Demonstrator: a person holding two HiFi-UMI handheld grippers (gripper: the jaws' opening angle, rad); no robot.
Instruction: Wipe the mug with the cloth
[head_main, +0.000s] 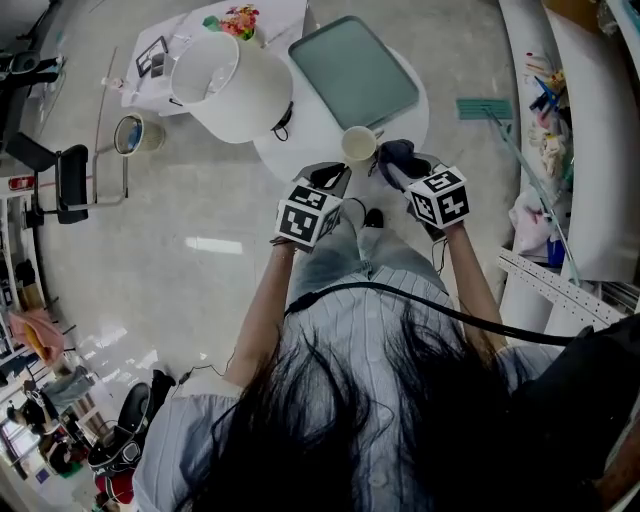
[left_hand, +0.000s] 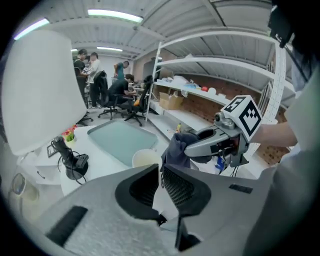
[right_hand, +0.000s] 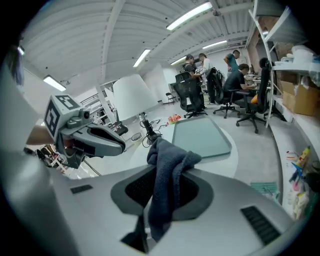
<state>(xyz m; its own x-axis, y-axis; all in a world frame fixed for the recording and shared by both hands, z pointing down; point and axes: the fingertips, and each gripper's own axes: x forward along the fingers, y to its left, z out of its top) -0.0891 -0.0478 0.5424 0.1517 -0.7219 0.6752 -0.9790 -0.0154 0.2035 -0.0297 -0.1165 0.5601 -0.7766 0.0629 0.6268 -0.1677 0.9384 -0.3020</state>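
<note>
At the near edge of the white surface (head_main: 312, 128) stands the mug (head_main: 359, 144). Just beside it hangs the dark cloth (right_hand: 165, 155), pinched in the fingers of the right gripper (right_hand: 169, 176). The left gripper (left_hand: 160, 169) is near, its fingers pressed together and empty.

soft, napped dark cloth (right_hand: 167, 170); smooth, perhaps ceramic mug (head_main: 359, 144); glossy pale floor (head_main: 200, 210).

Big white lamp (head_main: 232, 85) on round white table (head_main: 318, 130). Green tray (head_main: 352, 72) beside lamp. Mop (head_main: 484, 108) on floor.
</note>
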